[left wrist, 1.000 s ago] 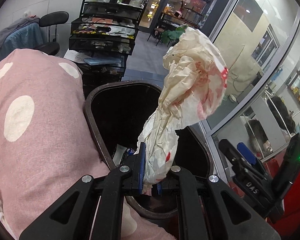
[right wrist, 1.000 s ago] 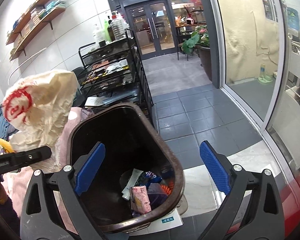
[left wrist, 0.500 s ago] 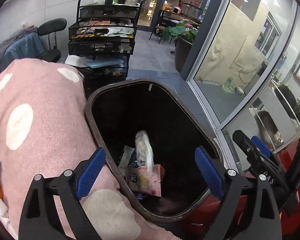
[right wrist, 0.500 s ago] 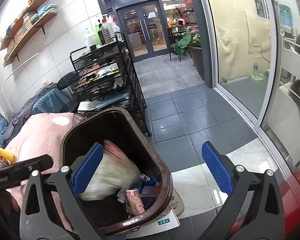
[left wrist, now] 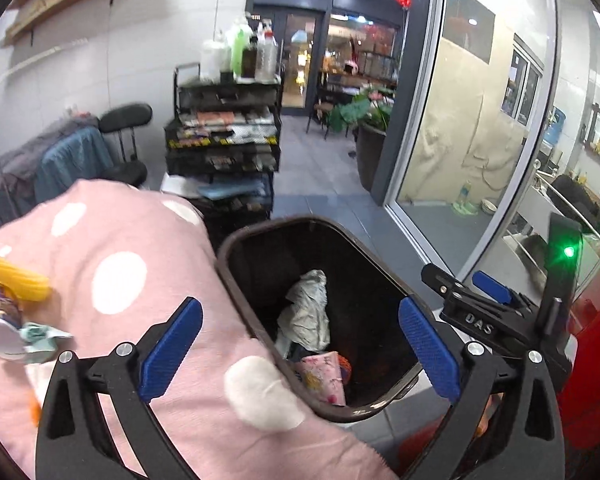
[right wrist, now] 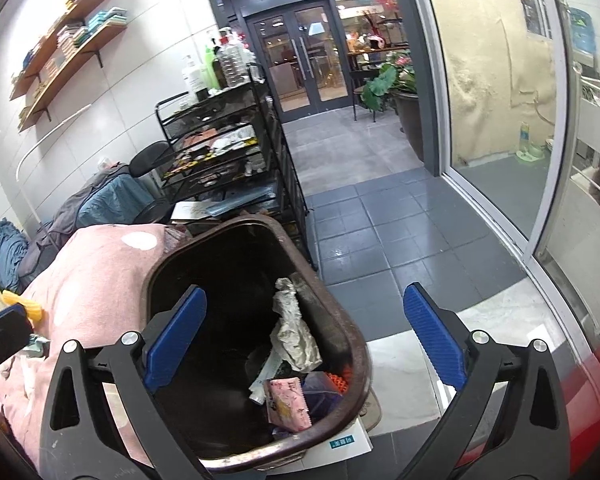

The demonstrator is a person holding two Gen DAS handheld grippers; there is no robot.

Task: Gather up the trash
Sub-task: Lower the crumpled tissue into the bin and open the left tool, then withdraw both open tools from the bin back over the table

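So my left hand-held gripper had just been opening its jaws, and they stood spread wide with nothing between them. The crumpled paper wrapper sat down inside the brown trash bin, leaning up against the dark inner wall on top of the other junk: a pink packet, some purple plastic and something orange I couldn't really make out. My right hand-held gripper hung over the same bin, blue pads far apart, gripping nothing. The bin stood on the grey tiled floor, pressed right against a pink blanket with white dots. Off at the left edge of the left view, a yellow thing and a paper cup lay on that blanket, kinda blurry. Behind the bin there was a black wire rack with bottles on top, and a glass partition ran along the right.
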